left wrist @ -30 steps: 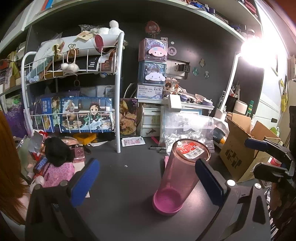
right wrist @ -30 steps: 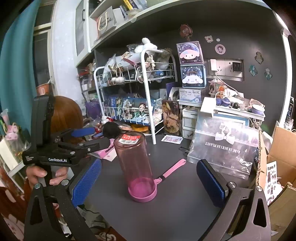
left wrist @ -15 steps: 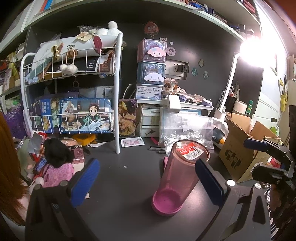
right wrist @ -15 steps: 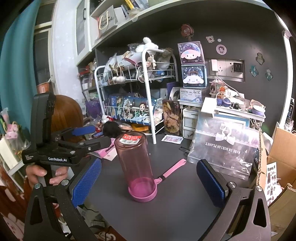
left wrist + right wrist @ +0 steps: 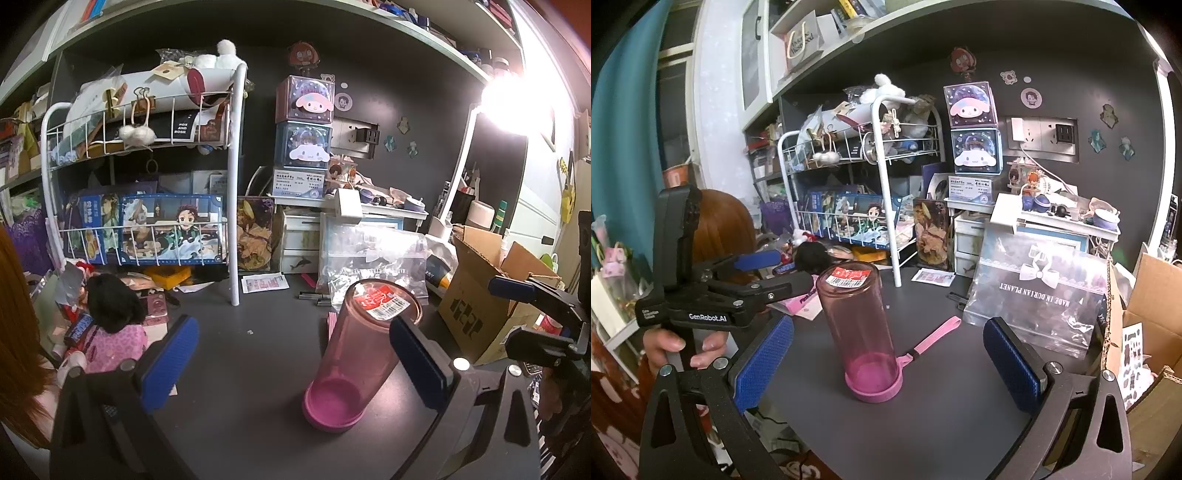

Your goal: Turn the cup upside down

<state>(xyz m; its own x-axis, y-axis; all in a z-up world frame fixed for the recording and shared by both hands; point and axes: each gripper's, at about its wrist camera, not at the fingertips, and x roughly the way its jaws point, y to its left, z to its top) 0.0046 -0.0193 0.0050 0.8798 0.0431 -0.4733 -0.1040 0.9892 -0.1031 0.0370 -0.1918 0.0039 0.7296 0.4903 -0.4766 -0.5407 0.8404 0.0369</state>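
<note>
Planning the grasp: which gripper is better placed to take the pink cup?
Probably the right gripper: the translucent pink plastic cup stands centred between its open jaws. In the left gripper view the cup sits off-centre, against the right-hand pad.

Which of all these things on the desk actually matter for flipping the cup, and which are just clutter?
Part of the job:
- pink cup, standing with its pink lid end down
- pink strap attached at its base
- left gripper, jaws open
- right gripper, jaws open

Just lying about:
- white wire rack
- cardboard box
- clear plastic bag
- doll
</note>
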